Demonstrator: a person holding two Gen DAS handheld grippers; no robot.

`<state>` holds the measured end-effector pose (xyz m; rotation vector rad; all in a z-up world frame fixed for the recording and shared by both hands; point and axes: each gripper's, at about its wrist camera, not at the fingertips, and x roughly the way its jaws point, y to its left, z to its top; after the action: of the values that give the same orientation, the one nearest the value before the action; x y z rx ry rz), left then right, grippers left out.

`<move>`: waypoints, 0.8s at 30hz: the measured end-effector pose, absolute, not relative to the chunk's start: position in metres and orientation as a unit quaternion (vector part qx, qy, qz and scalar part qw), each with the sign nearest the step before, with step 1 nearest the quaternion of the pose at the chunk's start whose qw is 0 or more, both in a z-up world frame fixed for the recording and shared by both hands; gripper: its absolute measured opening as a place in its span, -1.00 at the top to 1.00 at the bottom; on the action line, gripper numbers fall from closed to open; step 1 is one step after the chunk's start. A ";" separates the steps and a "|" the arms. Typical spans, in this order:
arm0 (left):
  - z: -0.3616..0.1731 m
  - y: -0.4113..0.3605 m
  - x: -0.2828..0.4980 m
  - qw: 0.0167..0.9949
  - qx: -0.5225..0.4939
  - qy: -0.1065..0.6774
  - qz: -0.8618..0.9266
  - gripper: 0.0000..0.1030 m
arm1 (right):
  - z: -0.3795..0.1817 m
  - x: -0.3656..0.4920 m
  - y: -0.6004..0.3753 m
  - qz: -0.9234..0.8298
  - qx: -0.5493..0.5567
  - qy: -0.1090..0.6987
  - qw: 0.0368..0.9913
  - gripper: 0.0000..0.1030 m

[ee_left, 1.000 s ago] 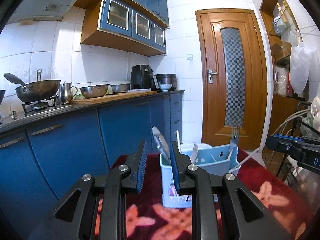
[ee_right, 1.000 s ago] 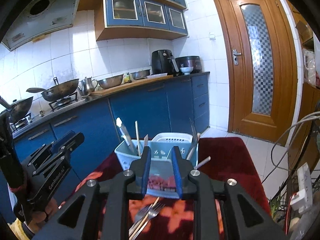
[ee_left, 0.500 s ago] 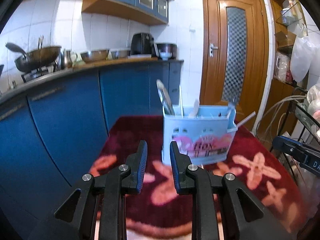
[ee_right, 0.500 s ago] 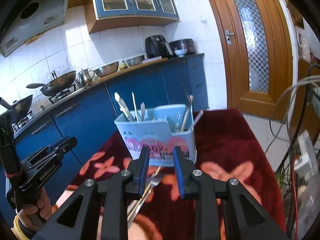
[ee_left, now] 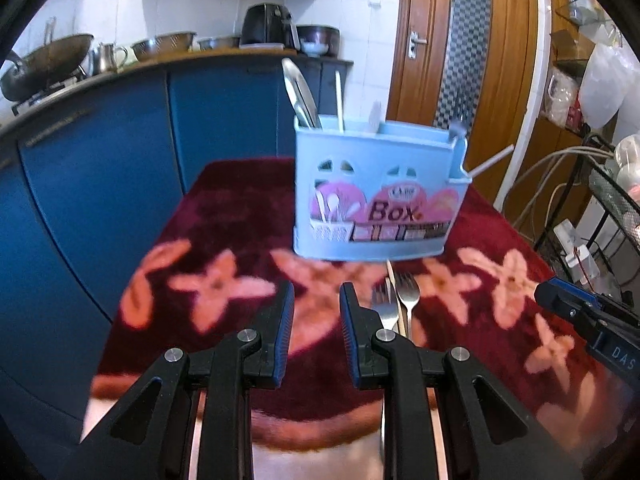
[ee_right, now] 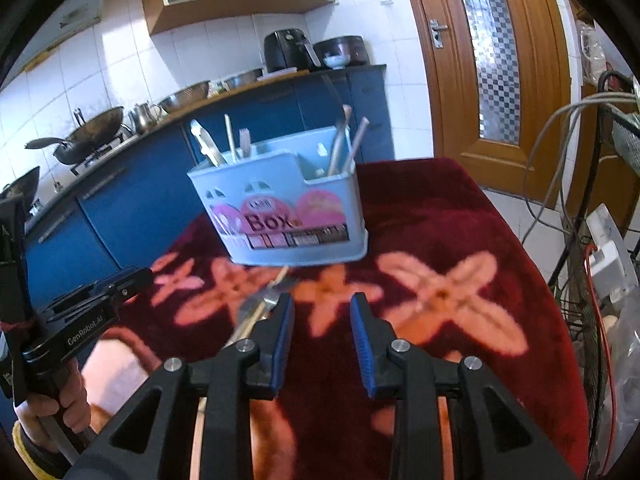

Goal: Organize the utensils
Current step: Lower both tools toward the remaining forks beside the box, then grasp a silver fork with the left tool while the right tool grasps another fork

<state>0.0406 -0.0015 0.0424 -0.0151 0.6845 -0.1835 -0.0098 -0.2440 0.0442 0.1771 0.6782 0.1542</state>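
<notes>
A light-blue utensil box [ee_left: 378,196] [ee_right: 280,208] with pink labels stands on a dark red flowered tablecloth [ee_left: 224,240] [ee_right: 460,240]. Several utensils stick up out of its compartments. In front of it lie two forks [ee_left: 394,304] and chopsticks side by side, seen as forks [ee_right: 260,304] in the right wrist view. My left gripper [ee_left: 316,312] hovers just left of the forks, jaws a little apart, nothing between them. My right gripper [ee_right: 322,320] hangs just right of the forks, its jaws opening, nothing between them.
Blue kitchen cabinets [ee_left: 120,152] with woks, a kettle and bowls on the counter run along the left. A wooden door [ee_left: 460,40] stands behind. Cables, a power strip [ee_right: 608,248] and a wire rack crowd the right side. A hand [ee_right: 60,404] holds the left gripper.
Both grippers have sunk and tipped downward toward the tablecloth. The forks have come into the left wrist view, and the right gripper's jaws have spread wider.
</notes>
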 end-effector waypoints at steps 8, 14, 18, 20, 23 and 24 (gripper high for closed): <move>0.019 -0.022 0.055 0.925 0.002 0.365 -0.108 0.54 | 0.022 -0.001 -0.254 0.064 0.099 0.355 0.927 0.36; 0.008 -0.043 0.065 0.913 0.014 0.386 -0.131 0.54 | 0.015 0.003 -0.260 0.060 0.106 0.360 0.925 0.33; 0.001 -0.055 0.071 0.907 0.023 0.396 -0.137 0.54 | 0.012 0.005 -0.265 0.059 0.110 0.362 0.924 0.30; -0.001 -0.059 0.073 0.905 0.026 0.401 -0.140 0.54 | 0.011 0.005 -0.267 0.059 0.112 0.362 0.923 0.30; -0.005 -0.065 0.075 0.902 0.031 0.405 -0.144 0.54 | 0.009 0.006 -0.269 0.059 0.114 0.363 0.923 0.29; -0.006 -0.066 0.075 0.901 0.033 0.407 -0.146 0.54 | 0.008 0.007 -0.270 0.059 0.116 0.364 0.922 0.30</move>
<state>0.0750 -0.0665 -0.0060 0.0677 0.8412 -0.3015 0.0067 -0.2698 0.0083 0.2380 0.7464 0.1216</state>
